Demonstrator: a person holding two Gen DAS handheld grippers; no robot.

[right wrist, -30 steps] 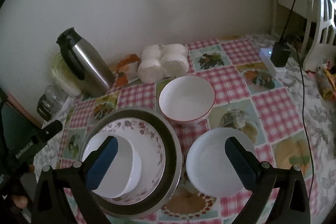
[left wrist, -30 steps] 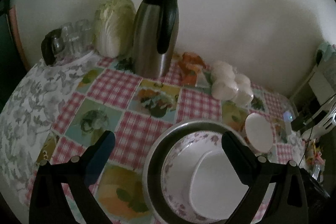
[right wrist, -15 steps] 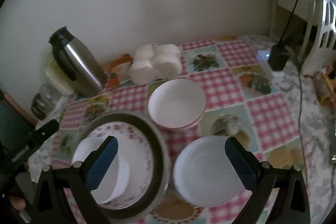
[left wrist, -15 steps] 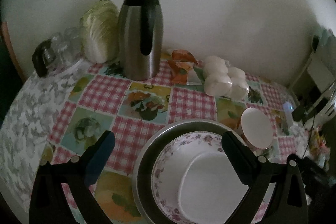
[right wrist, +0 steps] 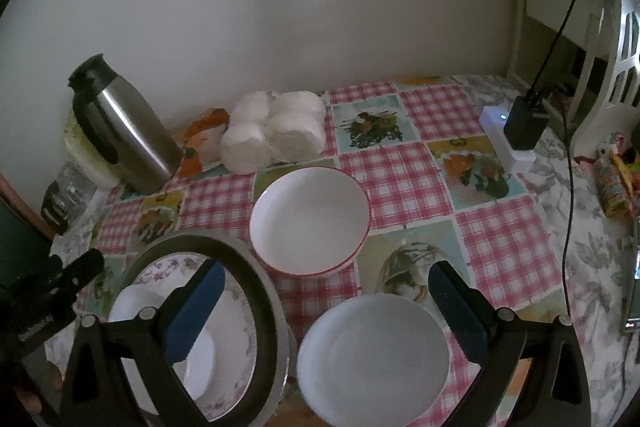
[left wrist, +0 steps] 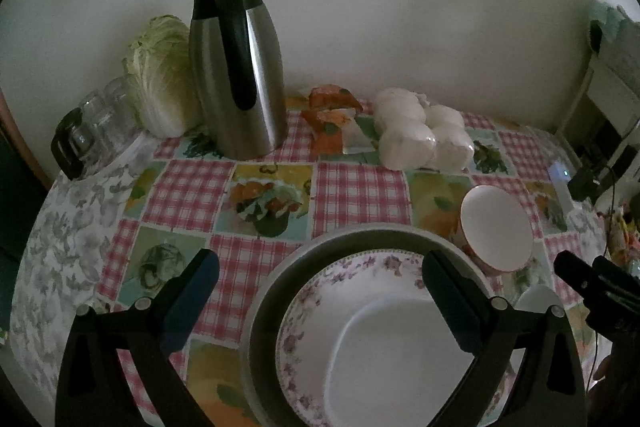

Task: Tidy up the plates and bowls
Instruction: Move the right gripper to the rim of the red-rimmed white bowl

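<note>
Right tool (right wrist: 322, 301) up over the near edge of the tabletop (right wrist: 508, 243), fingers (right wrist: 460, 311) spread wide, nothing between them. Directly under and ahead: plain white bowl (right wrist: 374, 359), framed almost squarely in the gap, a touch toward the right finger. Just beyond it, farther from the tool: red-rimmed bowl (right wrist: 309, 221), upright, mouth open to the ceiling, apart from the white one. Off to the left: stacked set, grey plate (right wrist: 264, 291) carrying floral plate (right wrist: 236, 323) carrying a small white dish (right wrist: 132, 303), partly masked by the left finger. Round things all, so no long axis to line up on; only the rim matters.

Left tool (left wrist: 320, 303) likewise parted and empty, poised above that same stack; grey plate (left wrist: 280, 283), floral plate (left wrist: 320, 291) and small white dish (left wrist: 392, 355) lying between and below its fingers. Red-rimmed bowl (left wrist: 496, 231) up and to the right of it, past the right finger. A sliver of the white bowl (left wrist: 536, 297) peeking out beyond.

Judging by that: right tool nearer to both loose bowls, white one closest, lying straight down and slightly forward. Probably a drop onto a rim next, then a carry leftward to the stack. Both tools level, pointing toward the wall, thermos (left wrist: 236, 67) and toilet rolls (left wrist: 424, 139) well back, out of the path.
</note>
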